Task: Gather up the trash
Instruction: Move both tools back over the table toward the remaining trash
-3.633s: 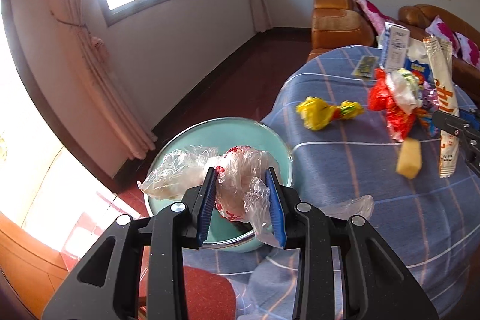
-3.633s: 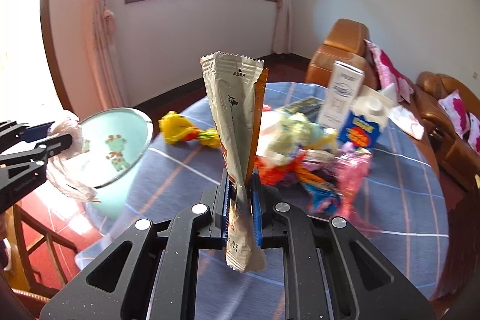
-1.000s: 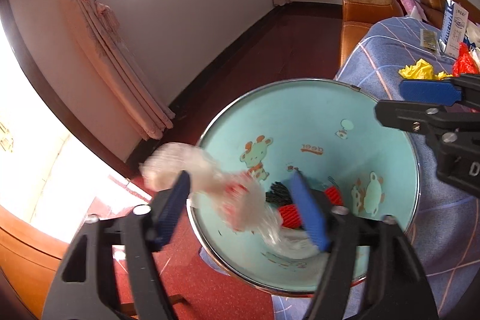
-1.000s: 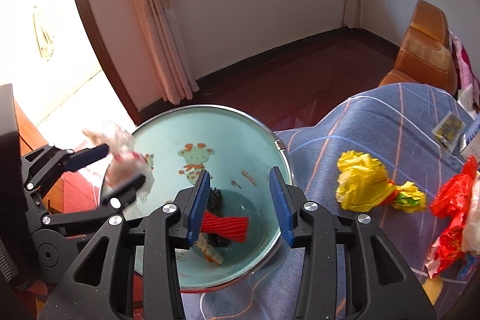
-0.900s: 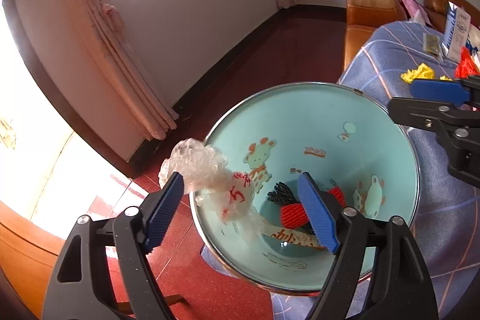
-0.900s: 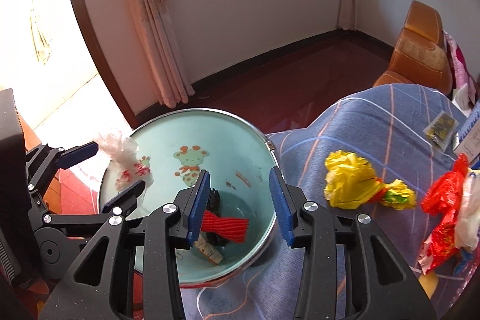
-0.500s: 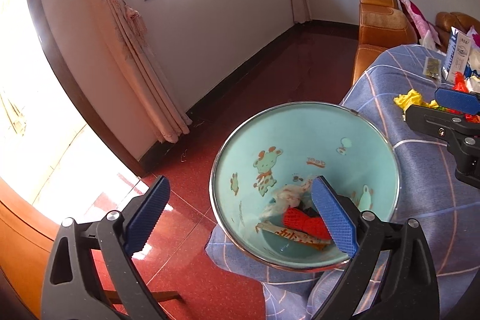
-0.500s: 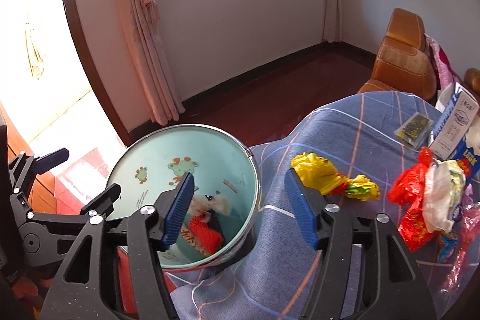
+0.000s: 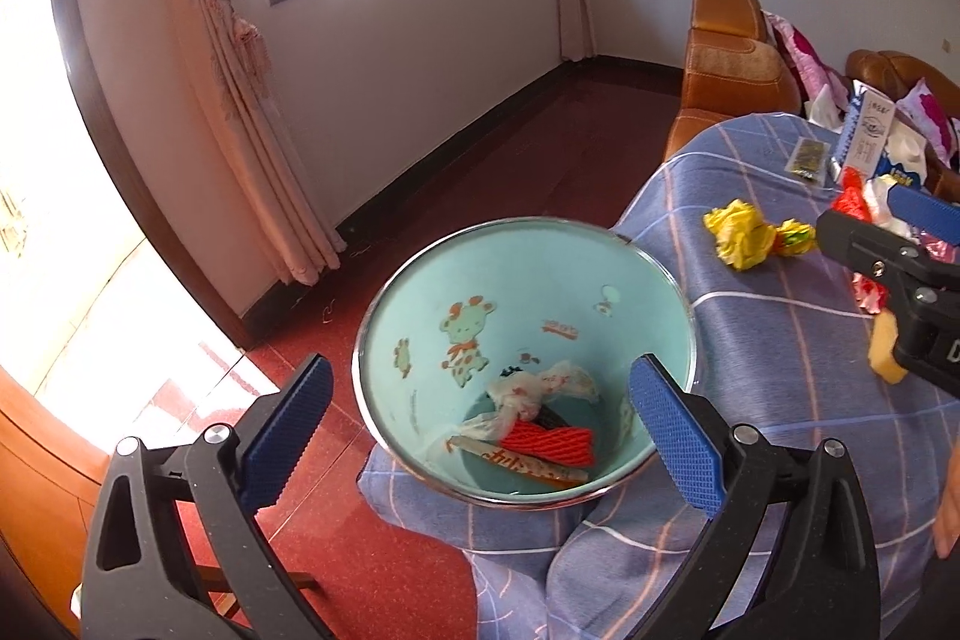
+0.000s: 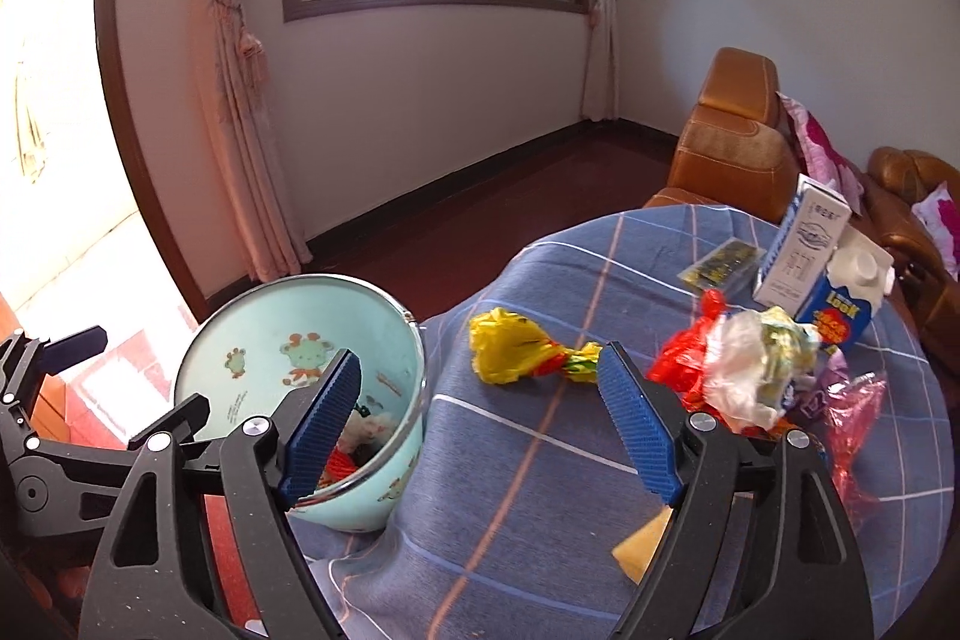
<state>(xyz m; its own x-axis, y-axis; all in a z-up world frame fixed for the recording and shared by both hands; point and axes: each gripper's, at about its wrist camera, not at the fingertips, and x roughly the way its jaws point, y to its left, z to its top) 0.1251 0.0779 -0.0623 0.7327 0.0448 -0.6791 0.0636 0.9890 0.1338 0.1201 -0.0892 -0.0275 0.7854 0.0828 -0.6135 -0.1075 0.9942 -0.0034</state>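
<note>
Right wrist view: blue checked tablecloth (image 10: 540, 466) under scattered wrappers, red floor (image 9: 480, 148), curtained window. Right gripper (image 10: 480, 421) opening, nothing between pads, above yellow wrapper (image 10: 510, 346). Left gripper (image 9: 480, 427) opening wide, empty. Pale blue bin (image 9: 420, 316) beside table edge, containing plastic bag (image 9: 540, 388), red wrapper (image 9: 549, 442).

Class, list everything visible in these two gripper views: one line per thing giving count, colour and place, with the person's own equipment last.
bin: one, pale green, beside table
trash in bin: several pieces, white, red
tablecloth: one, blue checked, over table
yellow wrapper: one, near bin
red and clear bags: a heap, mid-table
cartons: two, white, blue, far side
yellow sponge: one, table edge
armchair: one, orange, behind table
left gripper: black, blue pads, opening, empty
right gripper: same, opening, empty
</note>
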